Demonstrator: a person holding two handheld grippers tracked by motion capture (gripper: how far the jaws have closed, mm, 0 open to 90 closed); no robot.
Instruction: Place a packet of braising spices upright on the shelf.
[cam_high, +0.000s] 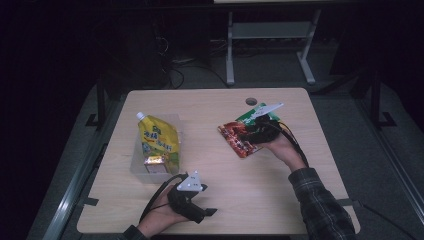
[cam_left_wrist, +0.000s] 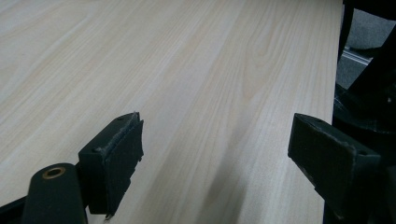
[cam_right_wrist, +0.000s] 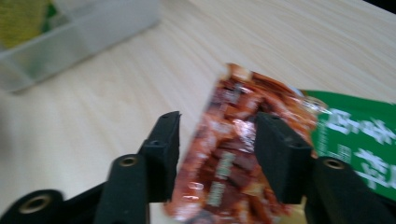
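A red snack packet (cam_high: 237, 137) lies right of the table's centre, partly on top of a green packet (cam_high: 250, 114). My right gripper (cam_high: 252, 132) is over the red packet's right side. In the right gripper view the red packet (cam_right_wrist: 233, 154) sits between the half-open jaws of the right gripper (cam_right_wrist: 218, 119). One jaw overlaps the packet, and a narrow gap shows at the other. The green packet (cam_right_wrist: 359, 135) lies beside it. My left gripper (cam_high: 206, 200) rests near the front edge, wide open over bare wood (cam_left_wrist: 215, 126).
A clear plastic bin (cam_high: 134, 165) at the left holds a yellow spouted pouch (cam_high: 159, 137) and a small packet (cam_high: 156, 162). The bin (cam_right_wrist: 93, 37) appears ahead in the right gripper view. A round cable hole (cam_high: 251, 101) sits near the table's far edge.
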